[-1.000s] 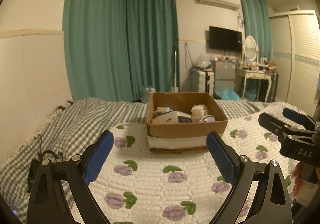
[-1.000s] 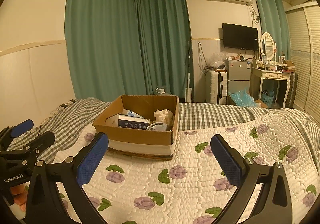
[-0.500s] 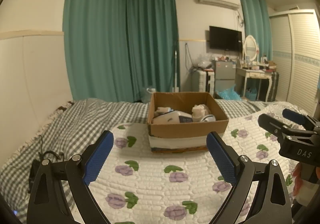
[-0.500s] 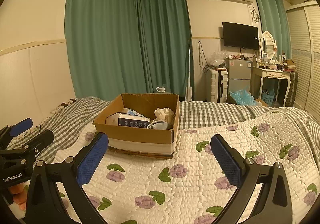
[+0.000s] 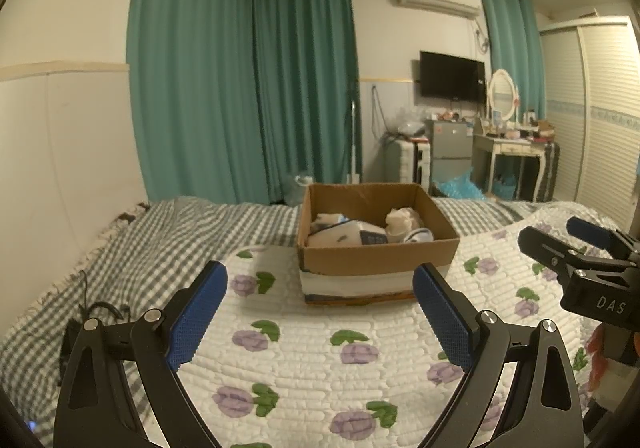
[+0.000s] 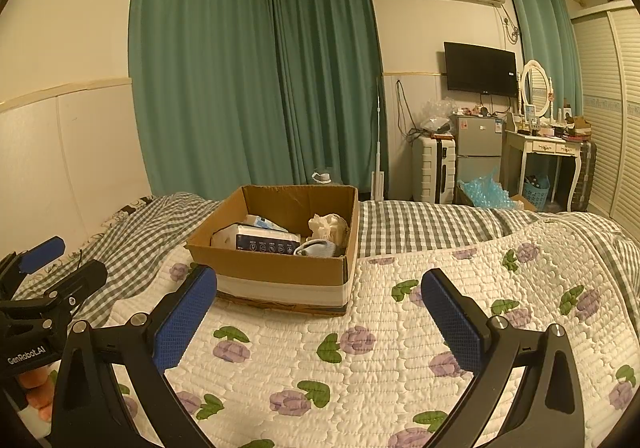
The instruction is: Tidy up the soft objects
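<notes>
Both the left gripper (image 5: 320,312) and right gripper (image 6: 319,318) gaped wide and empty; ahead of them sat a cardboard box (image 5: 372,260) on the quilt (image 5: 320,360).

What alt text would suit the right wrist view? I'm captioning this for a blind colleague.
An open cardboard box holding soft items and a packet sits on a quilt with purple flowers on a bed. The right claw is open and empty in the foreground; the left claw shows at the left edge. Green curtains hang behind.
</notes>
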Motion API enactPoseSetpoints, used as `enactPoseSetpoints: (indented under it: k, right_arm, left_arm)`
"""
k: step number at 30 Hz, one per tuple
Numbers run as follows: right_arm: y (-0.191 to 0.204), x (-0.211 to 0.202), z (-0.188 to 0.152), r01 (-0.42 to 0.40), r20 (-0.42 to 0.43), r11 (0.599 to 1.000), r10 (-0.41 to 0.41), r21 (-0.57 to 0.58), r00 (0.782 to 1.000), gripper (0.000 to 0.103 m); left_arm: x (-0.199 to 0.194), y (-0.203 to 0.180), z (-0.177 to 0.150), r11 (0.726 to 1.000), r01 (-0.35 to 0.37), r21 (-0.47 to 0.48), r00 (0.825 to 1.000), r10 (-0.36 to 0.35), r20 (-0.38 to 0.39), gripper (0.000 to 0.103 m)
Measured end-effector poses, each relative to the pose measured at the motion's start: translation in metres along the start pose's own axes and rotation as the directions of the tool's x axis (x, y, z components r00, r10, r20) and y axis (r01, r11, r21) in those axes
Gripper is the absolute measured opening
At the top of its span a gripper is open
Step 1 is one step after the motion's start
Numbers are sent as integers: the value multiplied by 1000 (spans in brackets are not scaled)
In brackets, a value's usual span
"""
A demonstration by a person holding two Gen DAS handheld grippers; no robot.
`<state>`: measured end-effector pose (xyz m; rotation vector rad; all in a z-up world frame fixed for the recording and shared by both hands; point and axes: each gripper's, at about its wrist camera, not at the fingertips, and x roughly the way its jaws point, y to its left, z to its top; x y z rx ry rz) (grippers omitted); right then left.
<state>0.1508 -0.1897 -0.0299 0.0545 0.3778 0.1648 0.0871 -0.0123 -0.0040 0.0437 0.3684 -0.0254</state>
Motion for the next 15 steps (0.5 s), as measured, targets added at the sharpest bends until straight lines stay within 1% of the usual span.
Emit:
enactPoseSetpoints:
  k: [15]
  right_arm:
    - [1,1,0,0,1,1000,0,5,1000,103]
  left_arm:
    - [1,-3,-2,1000,6,4,1000,-6,-9,96]
